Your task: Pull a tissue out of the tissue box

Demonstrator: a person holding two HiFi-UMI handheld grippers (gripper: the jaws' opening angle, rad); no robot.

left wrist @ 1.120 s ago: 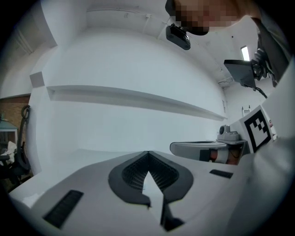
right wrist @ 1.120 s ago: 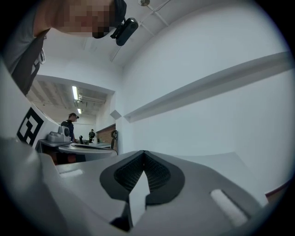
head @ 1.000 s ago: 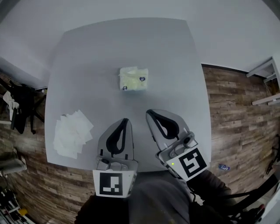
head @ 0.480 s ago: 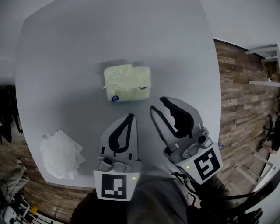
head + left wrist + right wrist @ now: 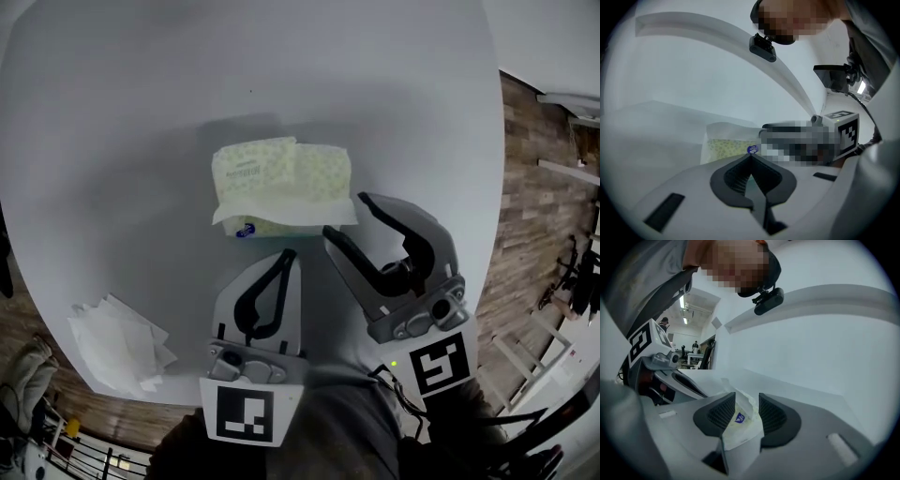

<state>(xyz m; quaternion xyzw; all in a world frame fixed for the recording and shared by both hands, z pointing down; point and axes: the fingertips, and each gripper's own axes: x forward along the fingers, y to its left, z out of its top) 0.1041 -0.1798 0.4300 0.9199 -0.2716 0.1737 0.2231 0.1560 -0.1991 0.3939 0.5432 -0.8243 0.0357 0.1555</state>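
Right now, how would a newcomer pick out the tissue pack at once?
Start at the grey table filling the head view. Near its middle lies the tissue pack: a soft, pale-yellow patterned packet with a blue label, unlike the white loose tissues by the left edge.

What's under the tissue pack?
Only the grey table. The tissue pack lies flat on it, so the spot right beneath is covered and cannot be seen.

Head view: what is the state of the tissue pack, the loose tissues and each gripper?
Tissue pack, lying flat on the table, a white sheet sticking out on its near side.
Loose tissues, piled at the table's near left edge.
Left gripper, shut, empty.
Right gripper, open, jaws have just been opening; pack's end between them, not pressed.
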